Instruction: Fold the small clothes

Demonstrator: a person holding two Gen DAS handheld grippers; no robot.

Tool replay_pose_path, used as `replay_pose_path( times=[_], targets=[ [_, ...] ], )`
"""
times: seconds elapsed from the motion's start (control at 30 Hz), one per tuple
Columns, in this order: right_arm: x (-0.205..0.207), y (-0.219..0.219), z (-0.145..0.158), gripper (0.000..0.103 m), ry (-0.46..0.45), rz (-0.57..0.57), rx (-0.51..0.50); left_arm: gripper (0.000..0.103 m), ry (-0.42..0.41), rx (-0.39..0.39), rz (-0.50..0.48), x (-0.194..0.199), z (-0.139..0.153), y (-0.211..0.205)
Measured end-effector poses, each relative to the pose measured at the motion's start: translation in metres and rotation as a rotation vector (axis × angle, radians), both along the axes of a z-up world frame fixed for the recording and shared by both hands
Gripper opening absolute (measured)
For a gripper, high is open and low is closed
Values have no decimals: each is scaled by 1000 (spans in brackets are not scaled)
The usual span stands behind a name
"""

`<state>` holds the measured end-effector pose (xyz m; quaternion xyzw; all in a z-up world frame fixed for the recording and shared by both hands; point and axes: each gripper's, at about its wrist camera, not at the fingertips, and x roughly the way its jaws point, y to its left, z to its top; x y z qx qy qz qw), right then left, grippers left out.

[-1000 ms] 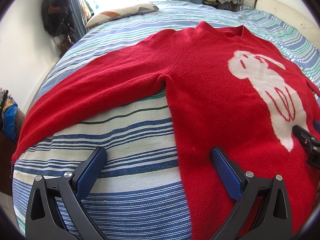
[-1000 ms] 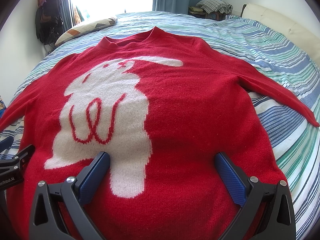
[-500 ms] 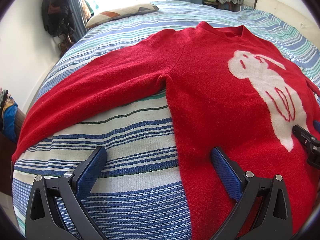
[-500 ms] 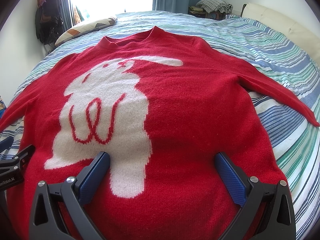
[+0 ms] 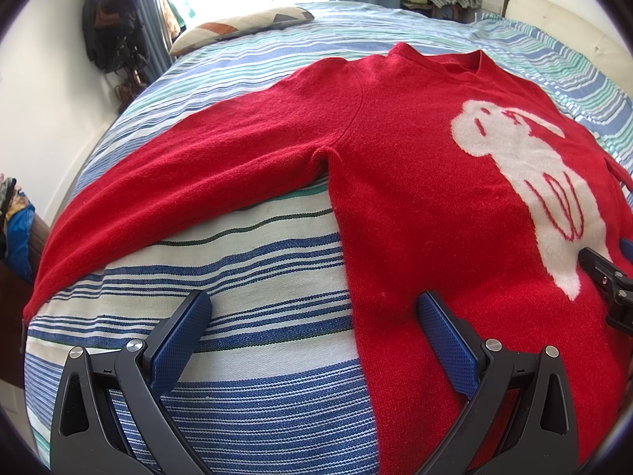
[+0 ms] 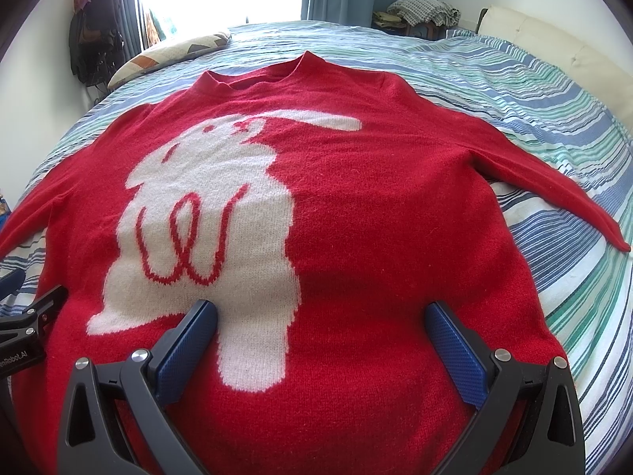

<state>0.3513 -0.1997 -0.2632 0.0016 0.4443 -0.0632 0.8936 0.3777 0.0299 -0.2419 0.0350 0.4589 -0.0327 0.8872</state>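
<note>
I have one red knitted sweater with a white rabbit figure [image 6: 316, 206] spread flat, front up, on the bed with the blue, green and white striped cover [image 5: 253, 277], neckline at the far end and hem towards me. Its long axis runs straight away from both tools, and nothing is folded yet.

My left hand-held gripper [image 5: 314, 320] hangs with its jaws spread wide and empty: the right finger is over the sweater's left side edge, the left finger over bare bedcover. The left sleeve [image 5: 178, 182] lies ahead and to the left of it, stretched out sideways and down towards the bed's edge, so this tool is the nearer one for that sleeve.

My right hand-held gripper [image 6: 320, 330] is likewise wide open and holding nothing, poised over the lower middle of the body. The right sleeve [image 6: 554, 190] runs off to its right.

My count: one sweater, two sleeves, two tools, one patterned pillow [image 5: 241, 25] at the far end.
</note>
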Motion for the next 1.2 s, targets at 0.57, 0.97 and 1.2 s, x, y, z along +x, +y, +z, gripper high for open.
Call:
replay_pose_path(
  times=[0.57,0.97,1.2],
  targets=[
    [0,-1,0,103,-1,1,2,103,0,0,0,0,0,0],
    [2,3,-1,103,9,-3,-25,103,1,-1,0,0,0,0],
    [4,3,-1,103,20,-12,-29,103,1,-1,1,0,0,0]
  ],
)
